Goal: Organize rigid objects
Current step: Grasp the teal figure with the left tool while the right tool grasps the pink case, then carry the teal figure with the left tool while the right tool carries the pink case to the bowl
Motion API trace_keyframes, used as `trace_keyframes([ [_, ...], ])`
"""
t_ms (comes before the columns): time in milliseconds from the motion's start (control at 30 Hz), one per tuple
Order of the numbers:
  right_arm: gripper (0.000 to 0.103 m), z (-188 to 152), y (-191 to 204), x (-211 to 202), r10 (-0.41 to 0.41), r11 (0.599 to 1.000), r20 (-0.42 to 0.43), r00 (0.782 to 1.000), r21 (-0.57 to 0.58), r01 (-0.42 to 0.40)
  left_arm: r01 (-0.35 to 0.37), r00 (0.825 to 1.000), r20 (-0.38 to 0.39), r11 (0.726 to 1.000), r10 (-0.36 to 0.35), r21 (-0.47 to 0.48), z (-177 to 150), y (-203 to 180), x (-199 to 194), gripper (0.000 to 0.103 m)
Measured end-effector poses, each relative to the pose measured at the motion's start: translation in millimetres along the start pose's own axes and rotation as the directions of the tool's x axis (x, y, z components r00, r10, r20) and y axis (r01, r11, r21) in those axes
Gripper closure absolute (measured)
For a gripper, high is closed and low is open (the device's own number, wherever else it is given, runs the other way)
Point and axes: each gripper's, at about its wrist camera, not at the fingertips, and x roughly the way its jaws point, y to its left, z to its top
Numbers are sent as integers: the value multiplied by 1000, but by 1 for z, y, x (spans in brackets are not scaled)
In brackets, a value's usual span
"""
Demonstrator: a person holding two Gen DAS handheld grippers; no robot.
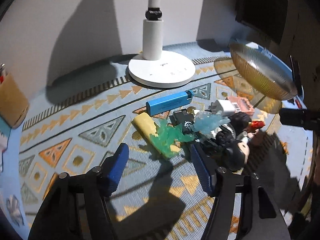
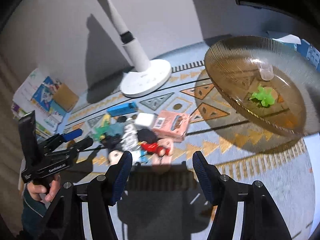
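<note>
A pile of small rigid things lies on the patterned blue mat (image 1: 80, 140): a blue lighter (image 1: 170, 102), a yellow block (image 1: 146, 126), a green translucent toy (image 1: 170, 138), a pale blue one (image 1: 210, 122), a white charger (image 1: 224, 106), a pink box (image 1: 242, 104) and dark figurines (image 1: 230, 140). My left gripper (image 1: 158, 160) stands open just short of the green toy, with nothing between its pads. It also shows in the right wrist view as the left gripper (image 2: 84, 137), held by a hand (image 2: 42, 190). My right gripper (image 2: 163, 160) is open and empty, near a red figure (image 2: 154, 147).
An amber ribbed glass bowl (image 2: 230, 60) sits tilted at the right, holding a green toy (image 2: 264, 96) and a small clear cup (image 2: 266, 72); what bears it is hidden. A white lamp base (image 1: 162, 70) stands behind the pile. A cardboard cup (image 1: 12, 104) is at the far left.
</note>
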Motion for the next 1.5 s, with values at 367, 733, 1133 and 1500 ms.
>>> trace_keyframes([
  [367,42,-6,-16,29,52,999,-62,997,14,-51,61,998,-21,996,-60,61,12,-4,24,52],
  [733,42,-18,27,56,-157,971,-48,986,-188,146,75,997,-38,995,-72,71,10,-7,28,52],
  [1133,69,-34,29,37,-188,945,0,982,-271,181,59,998,-12,998,-59,18,-2,-14,7,65],
  [1500,69,-76,-3,-18,-106,967,-11,994,-234,101,118,992,57,979,-110,-168,-68,-20,-45,65],
])
